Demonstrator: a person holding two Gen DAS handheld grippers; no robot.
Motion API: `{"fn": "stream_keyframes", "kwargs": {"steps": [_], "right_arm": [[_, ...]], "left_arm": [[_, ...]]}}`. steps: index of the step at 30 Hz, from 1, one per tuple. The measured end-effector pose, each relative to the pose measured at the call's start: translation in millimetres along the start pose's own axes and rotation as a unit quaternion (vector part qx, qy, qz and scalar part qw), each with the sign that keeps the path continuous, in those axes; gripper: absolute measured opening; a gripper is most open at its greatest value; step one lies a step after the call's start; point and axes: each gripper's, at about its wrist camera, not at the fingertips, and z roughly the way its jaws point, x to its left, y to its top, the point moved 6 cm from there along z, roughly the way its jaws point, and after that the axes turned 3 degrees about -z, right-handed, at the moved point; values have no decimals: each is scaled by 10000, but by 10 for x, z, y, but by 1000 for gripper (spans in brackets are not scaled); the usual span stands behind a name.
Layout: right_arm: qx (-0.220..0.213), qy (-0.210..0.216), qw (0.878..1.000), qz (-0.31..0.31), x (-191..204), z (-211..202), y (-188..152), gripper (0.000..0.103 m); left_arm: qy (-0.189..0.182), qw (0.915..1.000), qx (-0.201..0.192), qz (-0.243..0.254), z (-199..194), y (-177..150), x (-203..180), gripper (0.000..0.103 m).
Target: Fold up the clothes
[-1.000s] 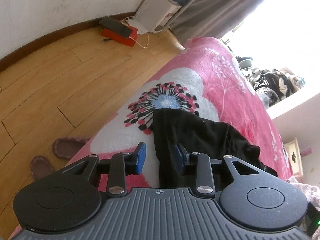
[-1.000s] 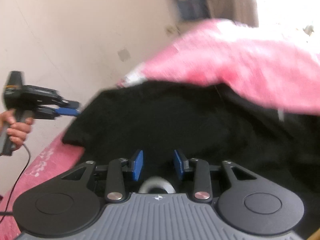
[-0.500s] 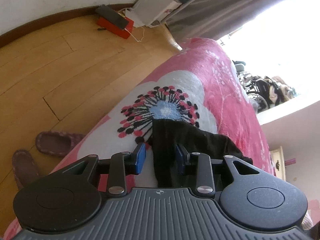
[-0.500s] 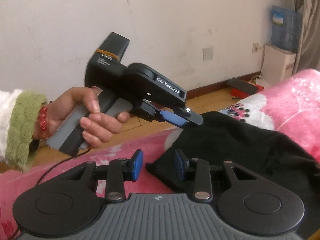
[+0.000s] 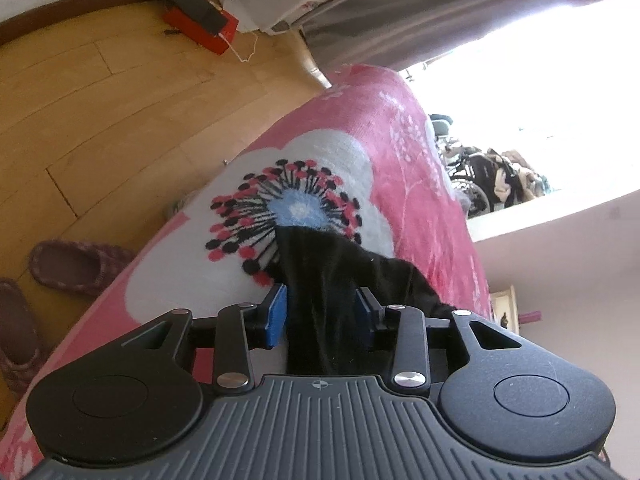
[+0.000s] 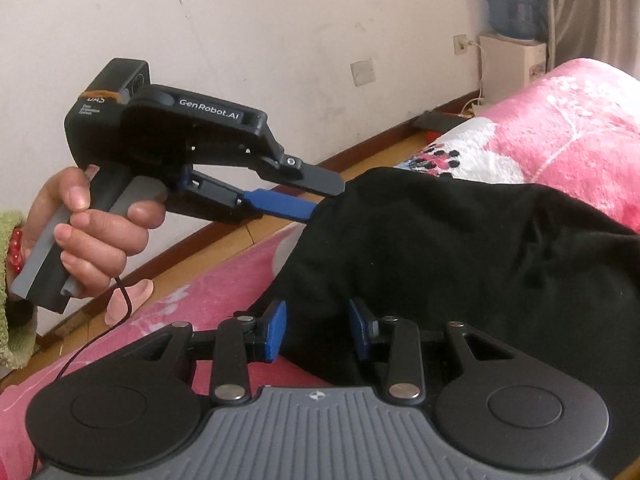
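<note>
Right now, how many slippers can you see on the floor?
2. One slipper lies on the wooden floor beside the pink blanket; the second slipper is nearer, cut by the left edge of the picture. Others may be hidden.

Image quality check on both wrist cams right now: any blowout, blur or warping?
Left wrist: window blown out to white, floorboards bowed by the fisheye, black garment dark, with few folds legible. Right wrist: sharp, evenly lit, no glare; garment again mostly featureless black; baseboard only slightly curved.
</note>
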Motion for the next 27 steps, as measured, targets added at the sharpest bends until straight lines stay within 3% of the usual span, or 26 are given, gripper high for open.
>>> {"fn": "stream_keyframes", "kwargs": {"steps": [9, 15, 21, 27], "right_arm": [[-22, -21, 10000, 50, -2, 6, -2, 38], [-31, -26, 10000, 90, -9, 14, 1, 38], [-41, -40, 9999, 103, 0, 10, 0, 38], [-51, -26, 9999, 99, -8, 16, -10, 38]], "left_arm": [[-628, 9976, -105, -289, -131, 22, -59, 37], [-733, 9969, 63, -270, -139, -4, -63, 38], [-494, 9984, 267, -5, -66, -100, -45, 39], [-575, 9970, 479, 175, -144, -179, -46, 39]]}}
